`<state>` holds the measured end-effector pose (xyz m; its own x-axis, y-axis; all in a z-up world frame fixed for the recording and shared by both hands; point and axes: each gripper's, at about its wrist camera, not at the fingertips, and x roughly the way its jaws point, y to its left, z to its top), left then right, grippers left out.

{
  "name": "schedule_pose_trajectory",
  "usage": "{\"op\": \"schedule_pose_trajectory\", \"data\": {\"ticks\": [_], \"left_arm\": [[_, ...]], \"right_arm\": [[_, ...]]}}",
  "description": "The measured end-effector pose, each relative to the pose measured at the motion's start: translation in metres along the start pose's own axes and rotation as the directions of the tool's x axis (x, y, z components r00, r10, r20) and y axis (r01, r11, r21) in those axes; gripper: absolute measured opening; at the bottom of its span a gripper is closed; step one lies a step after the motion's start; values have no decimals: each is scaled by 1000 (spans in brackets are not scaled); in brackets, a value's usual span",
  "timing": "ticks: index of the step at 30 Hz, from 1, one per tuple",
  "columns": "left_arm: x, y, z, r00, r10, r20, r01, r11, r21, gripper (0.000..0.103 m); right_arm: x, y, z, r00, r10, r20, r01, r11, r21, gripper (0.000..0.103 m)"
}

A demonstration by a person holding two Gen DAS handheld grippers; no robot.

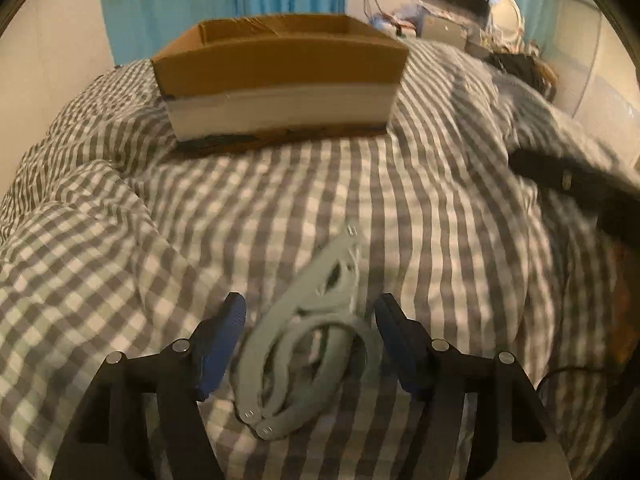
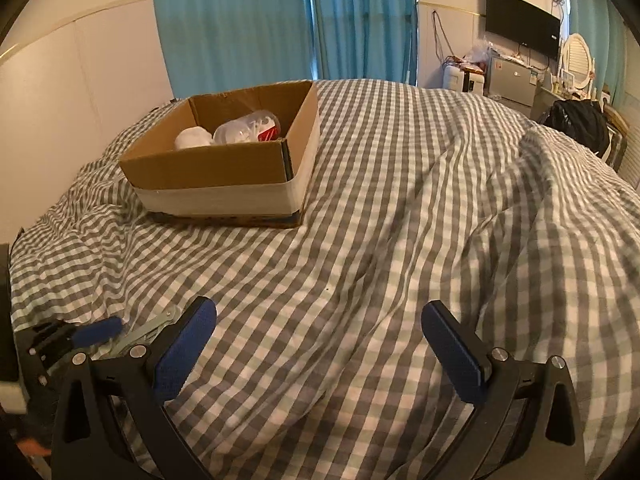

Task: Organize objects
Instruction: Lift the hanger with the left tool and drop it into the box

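Observation:
Pale grey-green plastic clothes hangers, stacked, lie on the checked bed cover between the blue pads of my left gripper, which is open around them without a visible grip. An open cardboard box stands farther back on the bed. In the right wrist view the box holds a clear plastic bottle with a red label and a white object. My right gripper is open and empty over bare bed cover. The left gripper and the hangers show at its lower left.
The grey and white checked bed cover is rumpled, with a raised fold on the right. Blue curtains hang behind. A TV, a mirror, a cluttered shelf and a black bag stand at the far right. The right gripper shows dark at the left view's right edge.

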<state>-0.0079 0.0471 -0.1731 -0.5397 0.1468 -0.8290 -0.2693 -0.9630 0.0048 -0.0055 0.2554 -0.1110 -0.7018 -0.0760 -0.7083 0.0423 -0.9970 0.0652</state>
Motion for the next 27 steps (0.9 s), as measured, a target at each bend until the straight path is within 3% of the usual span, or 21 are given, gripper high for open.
{"op": "schedule_pose_trajectory", "data": {"ticks": [4, 6, 7, 9, 11, 19, 27], "left_arm": [[17, -8, -10, 999, 32, -38, -30, 998, 57, 69], [18, -6, -10, 999, 28, -36, -26, 999, 45, 63], [15, -3, -10, 999, 28, -29, -27, 999, 32, 41], [8, 3, -7, 1000, -9, -18, 9, 1000, -4, 16], [1, 6, -4, 1000, -29, -3, 29, 999, -27, 9], [-41, 0, 11, 993, -16, 114, 20, 999, -33, 9], [-72, 8, 24, 982, -31, 184, 41, 998, -48, 9]], "right_arm": [[-2, 0, -3, 1000, -9, 7, 9, 1000, -12, 103], [-2, 0, -5, 1000, -10, 5, 10, 1000, -9, 103], [-4, -1, -5, 1000, -11, 8, 11, 1000, -8, 103], [-8, -1, -6, 1000, -12, 17, 12, 1000, -7, 103], [-13, -1, -6, 999, -15, 29, 15, 1000, -6, 103], [-34, 4, -4, 997, -3, 72, 4, 1000, -19, 103], [-42, 1, 5, 995, 7, 99, -5, 1000, -14, 103]]}}
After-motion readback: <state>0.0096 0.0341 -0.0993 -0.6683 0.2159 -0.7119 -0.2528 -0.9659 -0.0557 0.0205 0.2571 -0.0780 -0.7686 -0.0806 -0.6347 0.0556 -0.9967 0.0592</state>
